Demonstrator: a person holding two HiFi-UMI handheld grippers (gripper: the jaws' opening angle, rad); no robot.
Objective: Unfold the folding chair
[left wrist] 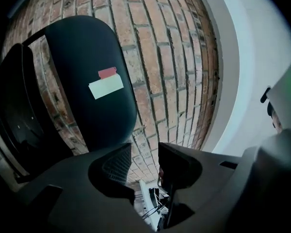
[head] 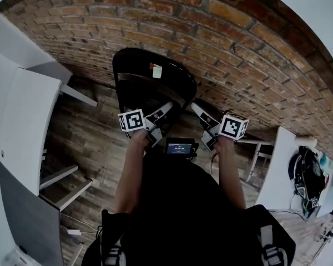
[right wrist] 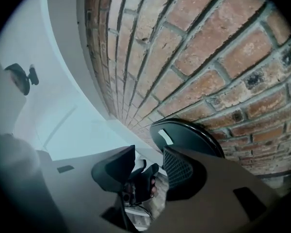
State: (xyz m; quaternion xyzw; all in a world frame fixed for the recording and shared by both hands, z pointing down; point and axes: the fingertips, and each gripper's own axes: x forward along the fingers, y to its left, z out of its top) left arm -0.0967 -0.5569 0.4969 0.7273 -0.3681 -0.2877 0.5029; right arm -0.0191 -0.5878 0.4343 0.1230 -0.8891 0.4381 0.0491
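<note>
One folding chair | one brick wall | two tools: left tool spread, right tool spread, empty

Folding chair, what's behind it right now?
A brick wall stands right behind the folding chair, and wooden floor spreads beside it. The chair covers the wall's base there, so whether it touches the wall cannot be seen.

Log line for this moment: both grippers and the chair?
left gripper: open, empty | right gripper: open, empty | chair: at brick wall, not gripped | grippers: both close in front of chair
</note>
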